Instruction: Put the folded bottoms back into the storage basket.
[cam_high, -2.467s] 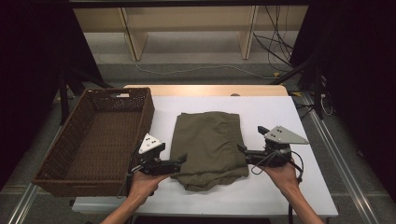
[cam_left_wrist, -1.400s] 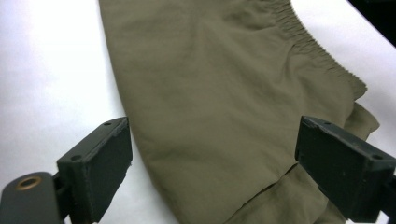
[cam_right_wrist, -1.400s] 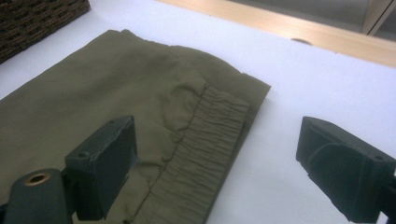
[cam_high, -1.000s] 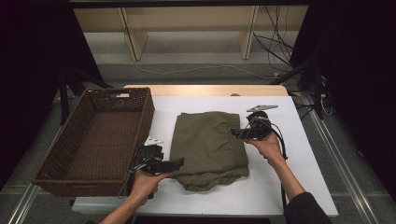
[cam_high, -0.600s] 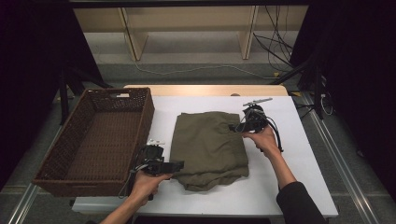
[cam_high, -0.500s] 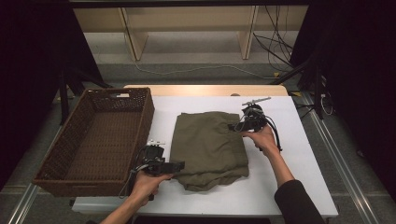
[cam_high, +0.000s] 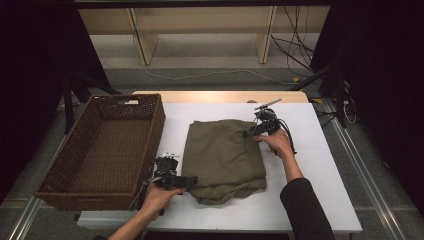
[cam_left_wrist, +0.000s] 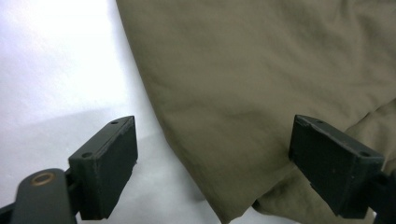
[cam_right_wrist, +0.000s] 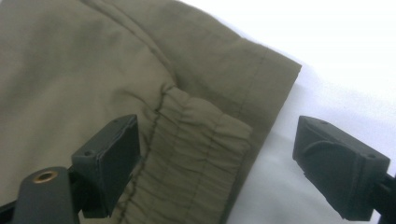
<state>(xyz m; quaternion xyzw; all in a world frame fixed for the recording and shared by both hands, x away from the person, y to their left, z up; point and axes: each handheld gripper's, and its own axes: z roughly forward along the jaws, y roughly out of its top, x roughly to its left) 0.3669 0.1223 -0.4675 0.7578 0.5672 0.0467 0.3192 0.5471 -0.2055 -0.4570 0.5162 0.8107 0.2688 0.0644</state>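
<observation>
Lighting and picture quality: your table lit from above, surroundings dark.

In your high view the white table (cam_high: 310, 165) is evenly bright while both side margins of the frame fall to near black; the picture is soft and slightly grainy. Your left gripper view blows out to glare at upper left on the table, with a grey shadow across the lower left. Your right gripper view glares at upper right; its jaws at the bottom are blurred.

A folded olive-green garment (cam_high: 224, 159) lies on the white table (cam_high: 310, 195), just right of a brown wicker basket (cam_high: 107, 147). The left gripper (cam_high: 186, 180) sits at the garment's near left edge; the right gripper (cam_high: 251, 132) meets its far right corner.
</observation>
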